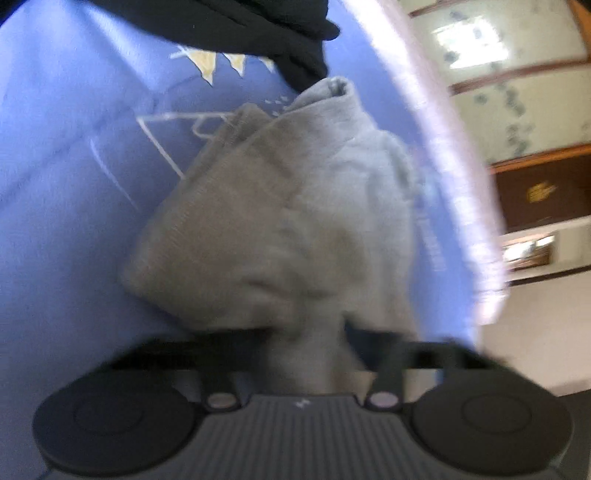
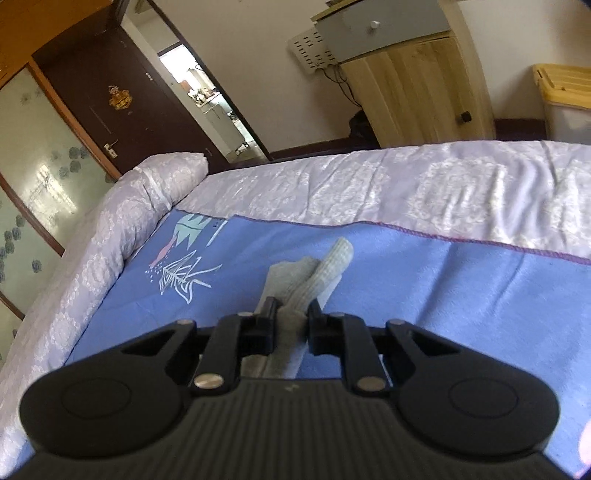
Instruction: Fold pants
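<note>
The grey pants (image 1: 288, 221) hang bunched in front of my left gripper (image 1: 306, 343), which is shut on a fold of the cloth; the view is blurred. In the right wrist view my right gripper (image 2: 290, 319) is shut on another part of the grey pants (image 2: 325, 273), with a ribbed cuff end sticking out past the fingers above the blue mat (image 2: 443, 288).
The blue printed mat (image 1: 74, 184) lies on a bed with a pale lilac cover (image 2: 406, 184). A dark garment (image 1: 240, 26) lies at the top of the left view. A pillow (image 2: 173, 166), a dark door (image 2: 122, 99), a wooden cabinet (image 2: 417, 92) and a yellow-lidded bin (image 2: 565, 99) stand beyond.
</note>
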Demonstrator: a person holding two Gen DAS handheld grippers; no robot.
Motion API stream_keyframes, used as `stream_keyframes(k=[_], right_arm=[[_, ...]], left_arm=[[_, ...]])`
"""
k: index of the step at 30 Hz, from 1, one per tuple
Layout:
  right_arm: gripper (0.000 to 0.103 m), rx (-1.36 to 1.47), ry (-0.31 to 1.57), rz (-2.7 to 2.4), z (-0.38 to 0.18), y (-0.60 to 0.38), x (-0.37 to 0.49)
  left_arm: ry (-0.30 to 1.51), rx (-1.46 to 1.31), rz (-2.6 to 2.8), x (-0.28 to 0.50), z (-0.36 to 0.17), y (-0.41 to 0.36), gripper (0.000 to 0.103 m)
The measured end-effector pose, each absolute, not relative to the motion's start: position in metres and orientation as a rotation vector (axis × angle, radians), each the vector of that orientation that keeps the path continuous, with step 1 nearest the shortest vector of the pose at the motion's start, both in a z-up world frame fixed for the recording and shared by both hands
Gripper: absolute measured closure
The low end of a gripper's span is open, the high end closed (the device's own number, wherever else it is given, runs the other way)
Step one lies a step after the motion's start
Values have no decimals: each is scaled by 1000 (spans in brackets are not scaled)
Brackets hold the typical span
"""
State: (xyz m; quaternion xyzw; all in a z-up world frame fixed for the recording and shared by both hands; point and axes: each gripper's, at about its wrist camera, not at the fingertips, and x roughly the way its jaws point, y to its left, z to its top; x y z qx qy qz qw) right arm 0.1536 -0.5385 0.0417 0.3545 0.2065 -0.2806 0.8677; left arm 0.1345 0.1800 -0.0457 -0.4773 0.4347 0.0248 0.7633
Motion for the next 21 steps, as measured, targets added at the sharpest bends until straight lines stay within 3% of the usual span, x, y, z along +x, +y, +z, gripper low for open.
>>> stream_keyframes(k=[3, 11, 16, 18, 21], right_arm=[[85, 755, 423, -584, 59, -537, 146], [85, 727, 378, -487, 117, -527, 91], [85, 733, 407, -479, 97, -532, 21], [84, 763, 437, -497, 69, -540, -12], [84, 859, 520, -585, 18, -555, -50]], left_arm=[[969, -1127, 73, 134, -43, 197, 95], [907, -1066, 63, 86, 46, 234, 95], [964, -970, 60, 49, 40, 232, 94], [1040, -942, 90, 36, 19, 231, 91], [1142, -940, 146, 22, -10, 226, 71]])
